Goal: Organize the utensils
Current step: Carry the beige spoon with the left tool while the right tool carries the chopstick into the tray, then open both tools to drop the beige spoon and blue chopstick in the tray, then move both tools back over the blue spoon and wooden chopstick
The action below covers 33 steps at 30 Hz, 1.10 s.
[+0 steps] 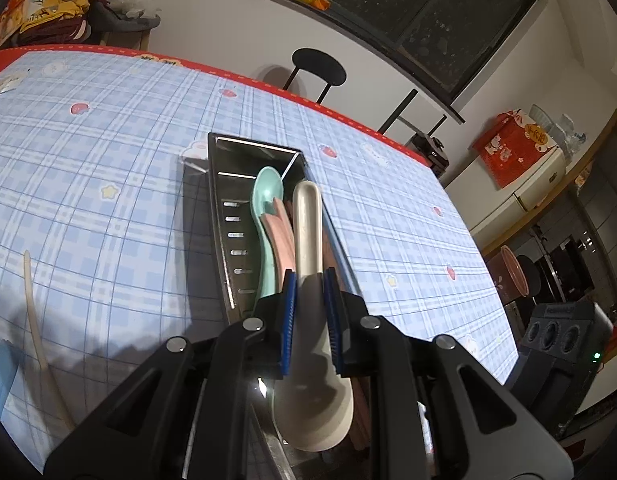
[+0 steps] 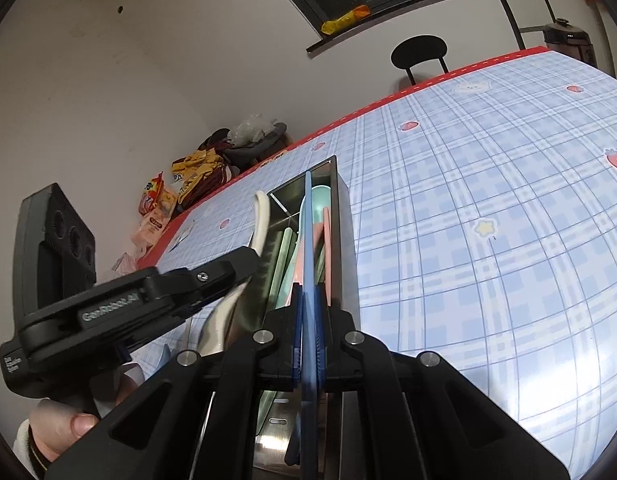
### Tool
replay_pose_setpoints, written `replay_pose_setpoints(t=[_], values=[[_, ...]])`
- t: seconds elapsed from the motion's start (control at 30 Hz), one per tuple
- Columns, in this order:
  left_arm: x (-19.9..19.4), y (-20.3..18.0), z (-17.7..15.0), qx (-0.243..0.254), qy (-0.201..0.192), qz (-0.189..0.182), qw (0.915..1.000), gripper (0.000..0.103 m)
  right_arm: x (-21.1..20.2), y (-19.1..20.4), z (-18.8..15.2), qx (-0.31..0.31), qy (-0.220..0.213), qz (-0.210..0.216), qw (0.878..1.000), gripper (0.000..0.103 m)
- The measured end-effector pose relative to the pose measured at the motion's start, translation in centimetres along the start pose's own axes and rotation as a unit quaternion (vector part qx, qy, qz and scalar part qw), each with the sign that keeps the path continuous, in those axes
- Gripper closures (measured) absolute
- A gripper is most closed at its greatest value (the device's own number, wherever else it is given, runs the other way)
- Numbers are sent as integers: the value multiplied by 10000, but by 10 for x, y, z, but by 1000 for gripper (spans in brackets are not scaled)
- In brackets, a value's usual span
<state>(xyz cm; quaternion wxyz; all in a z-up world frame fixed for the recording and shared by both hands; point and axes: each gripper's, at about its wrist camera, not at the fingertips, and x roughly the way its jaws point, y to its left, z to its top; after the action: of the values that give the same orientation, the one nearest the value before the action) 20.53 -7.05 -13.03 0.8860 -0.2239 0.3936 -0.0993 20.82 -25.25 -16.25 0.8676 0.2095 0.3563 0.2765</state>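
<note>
Worktop (image 1: 108, 168) under a blue plaid cloth carries a steel utensil tray (image 1: 224, 200) at centre. Left gripper (image 1: 309, 280), at 6 o'clock of the tray, pinches a cream spoon (image 1: 307, 224) by its handle, which lies over the tray's right side. Right gripper (image 2: 307, 292), jaws pressed together, clamps a thin blue utensil (image 2: 308, 240) above the tray. A mint spoon (image 1: 266, 196) lies inside, toward 12 o'clock.

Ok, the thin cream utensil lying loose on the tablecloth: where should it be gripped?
Probably mid-handle, from above, jaws across its narrow width: the cream utensil lies flat on the tablecloth, with bare cloth on both sides; a blue item crowds its lower end.
</note>
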Motion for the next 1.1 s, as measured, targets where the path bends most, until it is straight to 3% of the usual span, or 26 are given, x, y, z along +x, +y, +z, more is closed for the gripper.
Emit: replay_pose_setpoints(t=[0.23, 0.43, 0.5, 0.57, 0.63, 0.67, 0.73, 0.77, 0.9, 0.97, 1.1], values=[[1, -2, 6, 192, -44, 32, 9998, 85, -5, 0, 1, 31, -123, -23, 9999, 92], [-22, -1, 17, 443, -344, 234, 9982, 72, -20, 2, 1, -3, -340, 42, 9994, 53], [-31, 1, 19, 529, -430, 359, 9970, 63, -23, 3, 1, -57, -393, -76, 9992, 30], [-41, 4, 19, 625, -518, 492, 9955, 51, -24, 3, 1, -76, -442, -172, 9988, 19], [-53, 10, 18, 738, -575, 663, 9934, 50, -27, 3, 1, -110, -513, -227, 9984, 11], [-58, 12, 18, 764, -588, 715, 9928, 42, -30, 3, 0, -140, -546, -267, 9981, 8], [-72, 19, 16, 786, -718, 842, 9907, 22, -33, 5, 0, -240, -633, -385, 9970, 6], [-79, 23, 15, 811, -796, 908, 9894, 18, -33, 6, 0, -275, -658, -426, 9965, 6], [-103, 36, 9, 920, -902, 1129, 9852, 16, -34, 12, -2, -439, -741, -497, 9950, 6], [-115, 43, 6, 940, -955, 1196, 9837, 6, -34, 17, -3, -522, -746, -524, 9945, 6], [-139, 55, -4, 1191, -950, 1213, 9809, 6, -34, 28, -6, -700, -798, -632, 9923, 6]])
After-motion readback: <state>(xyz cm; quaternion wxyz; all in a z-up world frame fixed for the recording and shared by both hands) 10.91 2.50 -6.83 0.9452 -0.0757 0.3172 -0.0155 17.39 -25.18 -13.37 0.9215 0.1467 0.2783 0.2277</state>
